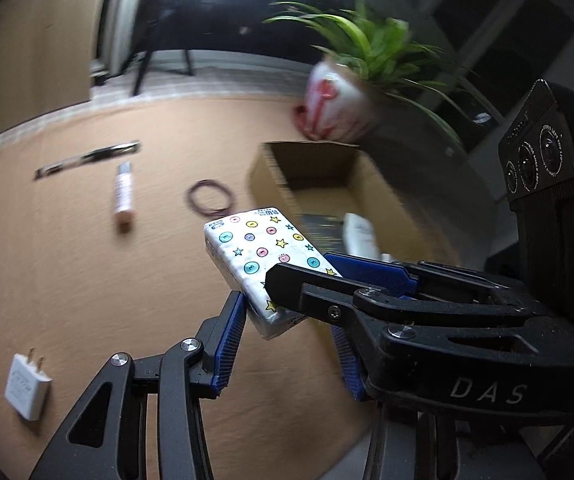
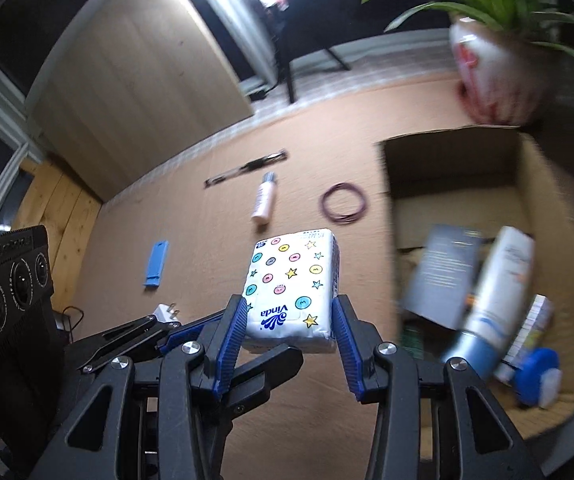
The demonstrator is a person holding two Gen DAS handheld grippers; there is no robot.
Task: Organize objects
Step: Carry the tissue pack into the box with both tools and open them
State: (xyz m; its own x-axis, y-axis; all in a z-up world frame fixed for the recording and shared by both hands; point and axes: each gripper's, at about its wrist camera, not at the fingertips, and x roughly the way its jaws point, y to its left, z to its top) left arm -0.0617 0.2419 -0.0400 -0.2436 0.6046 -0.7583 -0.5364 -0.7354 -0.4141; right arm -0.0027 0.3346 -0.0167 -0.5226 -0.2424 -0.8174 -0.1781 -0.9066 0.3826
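1. The tissue pack (image 2: 293, 290) hung in the air above the tan tabletop (image 2: 207, 248), just beside the open cardboard box (image 2: 527, 184) and not yet inside it.
2. The right gripper (image 2: 289, 330) clamped the pack's near end by its two long sides, one blue pad (image 2: 231, 340) on each side, so the pack stood out ahead of the fingers.
3. The left gripper (image 1: 287, 332) also gripped the same near end, coming in across the right one; its left pad (image 1: 229, 346) pressed the pack's lower face, and its right pad sat mostly hidden behind the right gripper's black finger.
4. The pack was a white soft-wrapped block printed with coloured buttons and stars, with a blue "Vinda" logo at the gripped end.
5. In the left wrist view it tilted, far end raised toward the box.
6. Inside the box lay a dark booklet (image 2: 443, 272), a white and blue tube (image 2: 491, 300) and a blue-capped item (image 2: 535, 376), all blurred.
7. On the table beyond the pack lay a purple ring of bands (image 2: 343, 203), a small white bottle (image 2: 264, 200), a dark pen (image 2: 247, 170), a blue clip (image 2: 156, 264) and a white plug adapter (image 1: 27, 388).
8. A potted plant (image 2: 499, 76) stood behind the box.
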